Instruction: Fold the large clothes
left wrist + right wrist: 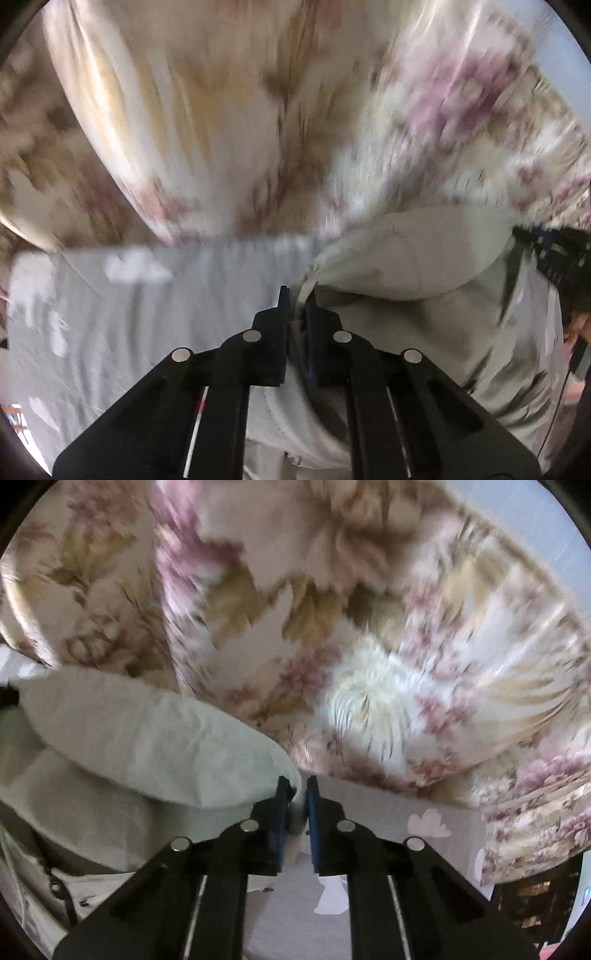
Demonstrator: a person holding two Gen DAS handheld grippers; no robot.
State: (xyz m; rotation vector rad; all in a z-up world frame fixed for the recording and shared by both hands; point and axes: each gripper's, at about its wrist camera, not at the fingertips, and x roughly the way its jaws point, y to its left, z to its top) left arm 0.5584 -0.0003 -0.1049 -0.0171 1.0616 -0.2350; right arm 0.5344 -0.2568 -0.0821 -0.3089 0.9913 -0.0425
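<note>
Here, no container showed in either view. The pale greenish-white garment [424,258] lay rumpled on a grey sheet [147,314] printed with white shapes, a floral quilt [369,627] bunched behind it. The left claw [297,314] was clamped on a gathered fold of the garment, and the right claw [297,797] was pinched on another edge of it. Both claws pointed steeply down at the bed.
</note>
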